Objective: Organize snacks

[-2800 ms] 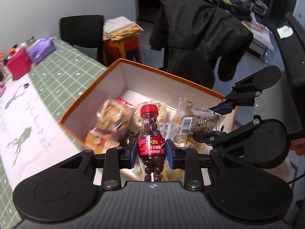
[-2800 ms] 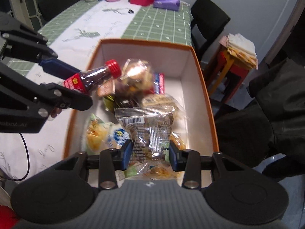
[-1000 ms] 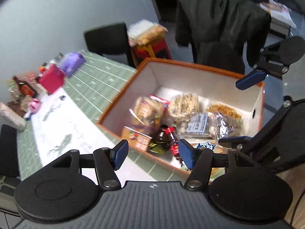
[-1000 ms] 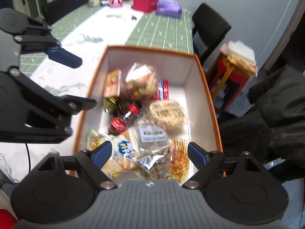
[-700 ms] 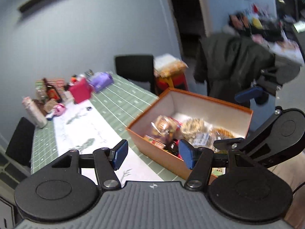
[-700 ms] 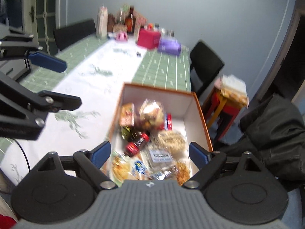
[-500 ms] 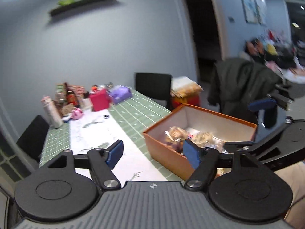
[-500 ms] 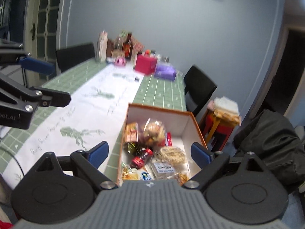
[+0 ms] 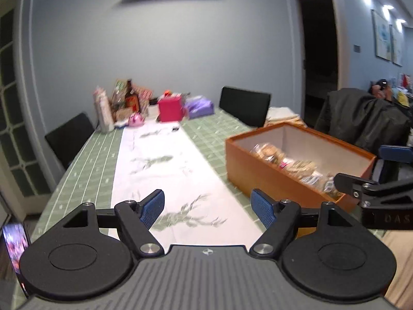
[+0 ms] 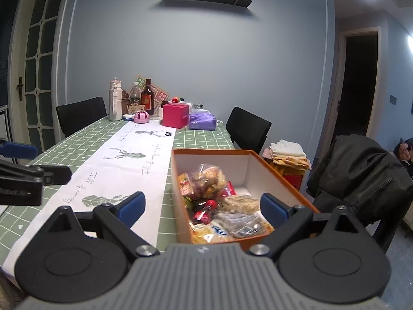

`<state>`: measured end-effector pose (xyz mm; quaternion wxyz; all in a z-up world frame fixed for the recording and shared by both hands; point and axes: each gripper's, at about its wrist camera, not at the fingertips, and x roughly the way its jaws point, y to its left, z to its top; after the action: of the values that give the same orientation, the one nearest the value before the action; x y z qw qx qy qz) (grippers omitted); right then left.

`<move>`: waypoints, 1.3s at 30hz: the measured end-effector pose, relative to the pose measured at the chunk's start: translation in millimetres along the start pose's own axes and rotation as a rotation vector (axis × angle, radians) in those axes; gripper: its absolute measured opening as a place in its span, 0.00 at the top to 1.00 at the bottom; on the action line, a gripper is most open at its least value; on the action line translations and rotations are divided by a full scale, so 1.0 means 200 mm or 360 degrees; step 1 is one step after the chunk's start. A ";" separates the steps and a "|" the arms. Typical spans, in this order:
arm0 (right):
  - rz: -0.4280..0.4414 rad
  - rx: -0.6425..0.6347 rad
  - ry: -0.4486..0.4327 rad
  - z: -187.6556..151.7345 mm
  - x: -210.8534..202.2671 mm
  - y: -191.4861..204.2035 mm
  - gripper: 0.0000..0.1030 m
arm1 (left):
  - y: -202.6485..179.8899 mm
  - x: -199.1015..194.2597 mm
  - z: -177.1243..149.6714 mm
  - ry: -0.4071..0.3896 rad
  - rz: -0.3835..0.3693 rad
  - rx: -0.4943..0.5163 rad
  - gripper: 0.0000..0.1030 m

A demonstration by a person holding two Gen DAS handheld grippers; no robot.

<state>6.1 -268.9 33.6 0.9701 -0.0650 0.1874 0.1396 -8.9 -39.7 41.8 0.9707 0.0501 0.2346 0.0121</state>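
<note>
Left gripper and right gripper: jaws spread wide, just opened further, nothing between them; snacks lie inside orange box on bench.

"DAS" on the right hand-held gripper; other print illegible.

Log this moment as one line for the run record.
left claw: open, empty | right claw: open, empty | snacks: in orange box | table: no loose snacks seen
</note>
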 end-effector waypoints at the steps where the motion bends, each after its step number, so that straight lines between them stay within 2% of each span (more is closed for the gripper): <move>1: -0.0016 -0.0013 -0.0009 -0.02 0.01 0.02 0.09 | 0.00 0.02 -0.03 0.0015 0.0005 -0.0012 0.13; 3: -0.0028 -0.0041 -0.0003 -0.07 0.03 0.06 0.09 | 0.01 0.06 -0.06 0.0062 0.0016 -0.0020 0.13; 12: 0.0006 -0.0050 0.0234 -0.18 0.20 0.12 0.09 | 0.02 0.18 -0.19 0.0166 0.0046 -0.0026 0.13; 39: 0.0021 -0.0071 0.0224 -0.18 0.17 0.15 0.09 | 0.02 0.15 -0.19 0.0190 0.0029 -0.0023 0.13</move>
<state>15.6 -238.6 -14.5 0.9519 -0.0950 0.2525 0.1453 0.6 -30.3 -5.8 0.9552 0.0442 0.2915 0.0257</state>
